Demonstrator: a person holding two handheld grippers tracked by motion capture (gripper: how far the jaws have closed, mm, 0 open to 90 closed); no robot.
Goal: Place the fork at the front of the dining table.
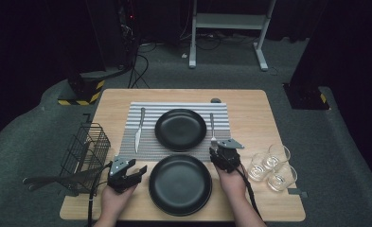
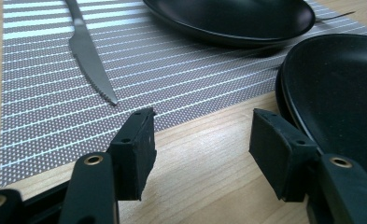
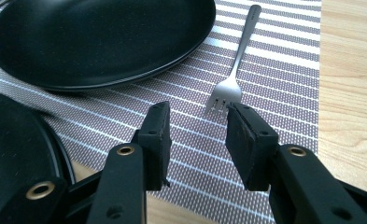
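Note:
A striped placemat [image 1: 148, 142] carries a black plate [image 1: 180, 129], with a knife [image 1: 138, 130] to its left and a fork [image 1: 212, 126] to its right. A second black plate [image 1: 180, 183] lies on the wood nearer me. My left gripper [image 1: 137, 171] stands open just left of the near plate's rim [image 2: 340, 93], with bare wood between its jaws [image 2: 203, 121]. The knife tip [image 2: 90, 56] lies ahead of it. My right gripper [image 1: 217, 151] is open over the placemat's near right corner [image 3: 274, 60], and the fork's tines [image 3: 223, 95] lie just beyond its jaws [image 3: 197, 112].
A black wire basket [image 1: 86, 151] hangs over the table's left edge. Three clear glasses [image 1: 272, 165] stand near the right edge, close to my right hand. The far plate [image 3: 97, 37] and the near plate [image 3: 13, 144] lie left of the right gripper.

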